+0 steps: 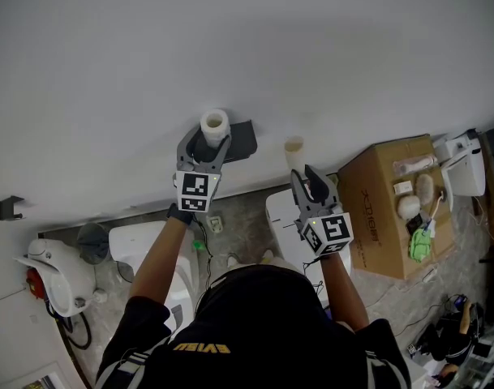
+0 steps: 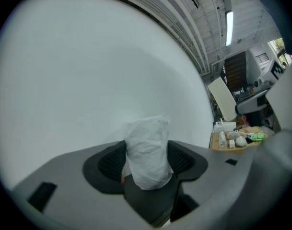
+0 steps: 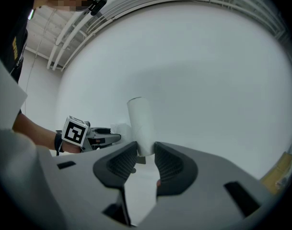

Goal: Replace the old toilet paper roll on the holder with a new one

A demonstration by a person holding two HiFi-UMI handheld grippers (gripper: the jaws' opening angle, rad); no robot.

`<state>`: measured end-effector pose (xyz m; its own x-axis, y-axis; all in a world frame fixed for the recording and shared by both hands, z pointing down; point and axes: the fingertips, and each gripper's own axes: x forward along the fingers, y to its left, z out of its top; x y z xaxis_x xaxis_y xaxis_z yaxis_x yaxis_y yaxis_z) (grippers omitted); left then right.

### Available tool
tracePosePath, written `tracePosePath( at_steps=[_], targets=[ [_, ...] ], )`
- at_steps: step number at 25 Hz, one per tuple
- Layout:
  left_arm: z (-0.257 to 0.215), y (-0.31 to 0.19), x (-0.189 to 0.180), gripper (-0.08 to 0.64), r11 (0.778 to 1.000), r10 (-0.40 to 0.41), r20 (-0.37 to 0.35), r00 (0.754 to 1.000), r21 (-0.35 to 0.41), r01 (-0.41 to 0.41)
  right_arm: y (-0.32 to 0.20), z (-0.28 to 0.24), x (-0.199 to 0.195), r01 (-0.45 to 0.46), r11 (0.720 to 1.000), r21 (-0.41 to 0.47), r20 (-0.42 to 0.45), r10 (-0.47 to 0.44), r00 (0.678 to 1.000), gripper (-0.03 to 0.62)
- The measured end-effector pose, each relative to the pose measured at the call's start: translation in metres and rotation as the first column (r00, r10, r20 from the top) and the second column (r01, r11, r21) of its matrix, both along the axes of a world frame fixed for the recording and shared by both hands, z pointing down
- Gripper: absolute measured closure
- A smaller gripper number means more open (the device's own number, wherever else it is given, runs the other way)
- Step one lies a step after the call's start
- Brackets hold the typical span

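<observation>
Gripping a white paper roll (image 1: 215, 125) between its pads, the left tool (image 2: 146, 159) holds it upright near the far wall (image 1: 230, 47), just beside the dark holder (image 1: 245, 140). Further right, the right tool (image 3: 145, 157) is clamped on the lower end of a bare cardboard tube (image 3: 140, 123).

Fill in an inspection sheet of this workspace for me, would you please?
Surface: white wall, carrying a dark holder.
Job's things: paper roll at the holder; cardboard tube held apart, to its right.
Clutter: cardboard box topped with small items.
Tools: left tool shut on the paper roll; right tool shut on the cardboard tube.
Cables: dark cable by the white unit, lower left.
Surroundings: white fixtures below the arms.
</observation>
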<state>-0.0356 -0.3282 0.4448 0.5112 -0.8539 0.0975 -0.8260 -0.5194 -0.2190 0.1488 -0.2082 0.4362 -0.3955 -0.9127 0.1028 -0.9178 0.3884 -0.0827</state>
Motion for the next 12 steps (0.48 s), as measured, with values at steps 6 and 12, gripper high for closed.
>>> tracePosePath(
  at_steps=[6,12],
  targets=[
    [-0.0002,0.0009,-0.0009,0.284,1.000,0.005,0.012,1.000,-0.006,-0.005,-0.0001,-0.0021,-0.0003,-0.007,1.000,0.001,-0.011,0.007,1.000,0.479],
    [-0.0023,0.0030,-0.0016,0.284,1.000,-0.013,0.166,0.986,0.001,0.013,0.0009,-0.0032,0.0060,-0.028,1.000,0.002,-0.029,0.028,0.999,0.479]
  ],
)
